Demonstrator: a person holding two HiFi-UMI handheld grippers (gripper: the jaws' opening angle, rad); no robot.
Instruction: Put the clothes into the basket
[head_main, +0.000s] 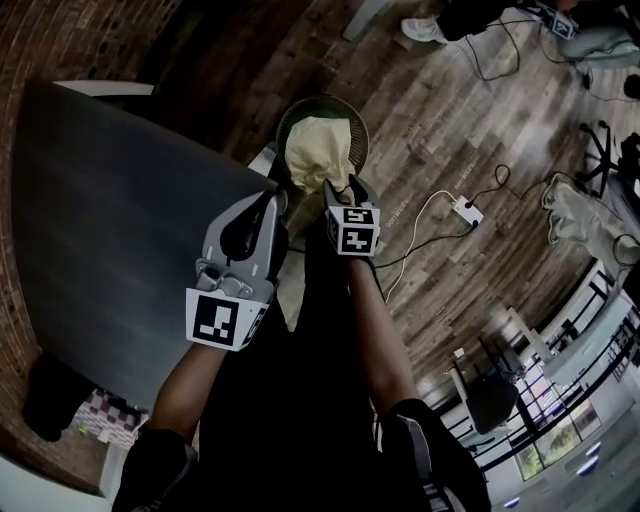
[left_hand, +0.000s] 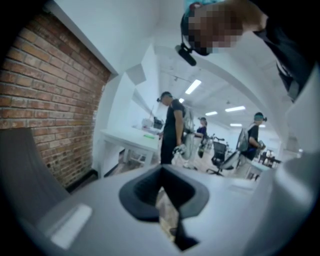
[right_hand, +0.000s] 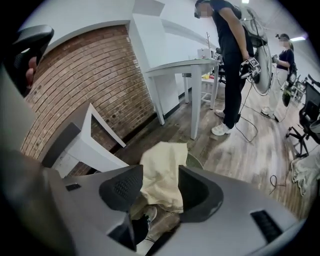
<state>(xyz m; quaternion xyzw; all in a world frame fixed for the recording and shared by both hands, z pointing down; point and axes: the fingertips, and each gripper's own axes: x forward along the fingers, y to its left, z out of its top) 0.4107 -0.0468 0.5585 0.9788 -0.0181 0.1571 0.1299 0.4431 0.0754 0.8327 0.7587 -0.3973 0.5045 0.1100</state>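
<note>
Holding right gripper (right_hand: 161, 186) above basket (head_main: 364, 140), jaws standing apart loosely around pale yellow cloth (head_main: 318, 150), and left gripper (left_hand: 161, 172) with jaws closed, empty.

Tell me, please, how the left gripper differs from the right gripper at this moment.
The left gripper has its jaws together, empty; the right gripper has its jaws apart with the cream cloth between them. The right gripper reaches over the basket; the left gripper sits short of it, by the table. Both have grey bodies.
</note>
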